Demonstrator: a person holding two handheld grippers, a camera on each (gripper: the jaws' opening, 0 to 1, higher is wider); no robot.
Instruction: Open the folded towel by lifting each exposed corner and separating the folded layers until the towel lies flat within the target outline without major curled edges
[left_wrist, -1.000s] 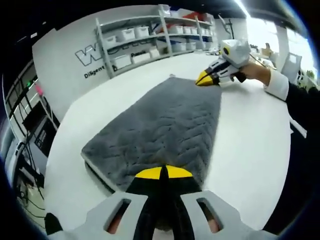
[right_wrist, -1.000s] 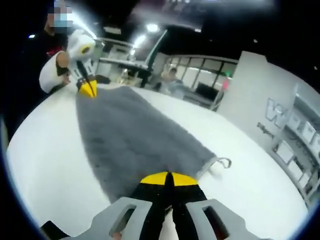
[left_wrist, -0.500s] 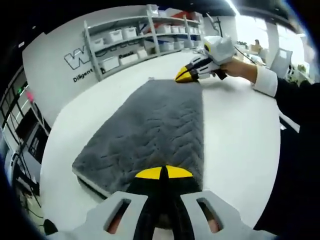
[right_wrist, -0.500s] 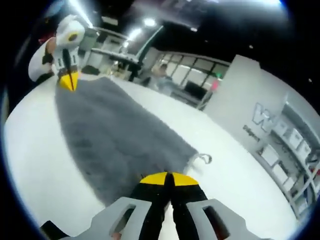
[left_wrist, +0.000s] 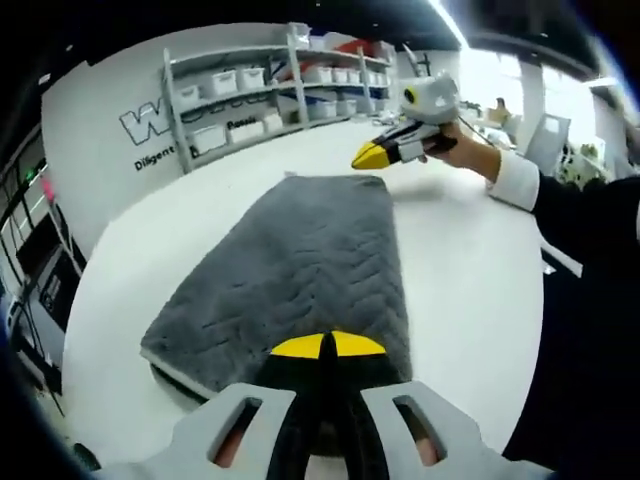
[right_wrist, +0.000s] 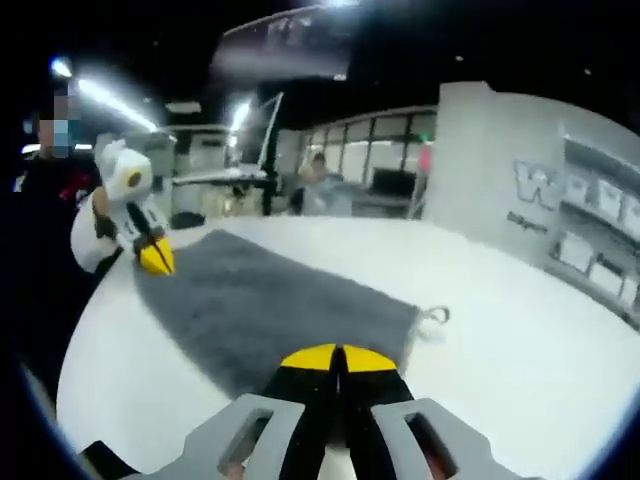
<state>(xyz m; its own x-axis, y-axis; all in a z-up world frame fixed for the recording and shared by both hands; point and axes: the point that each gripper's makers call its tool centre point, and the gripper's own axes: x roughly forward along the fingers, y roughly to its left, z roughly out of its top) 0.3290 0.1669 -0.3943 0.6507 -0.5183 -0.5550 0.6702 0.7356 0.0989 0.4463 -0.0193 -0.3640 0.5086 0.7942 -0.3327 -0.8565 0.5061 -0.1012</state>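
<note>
towel (left_wrist: 300, 270): grey, folded long, lay on white tabletop (left_wrist: 470, 270), hanging loop (right_wrist: 437, 316) at far corner | left gripper (left_wrist: 327, 345): jaws together at towel's near edge, whether pinching it unclear | right gripper (right_wrist: 338, 357): jaws together, above tabletop | shelving (left_wrist: 290, 85) behind

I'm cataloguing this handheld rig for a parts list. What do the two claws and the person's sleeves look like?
Each claw has two black jaws with yellow tips, rising from a light grey slotted frame: the left claw and the right claw. Seen from the left gripper view, the right tool carries a white body, and the person's hand comes out of a white cuff under a dark sleeve.
</note>
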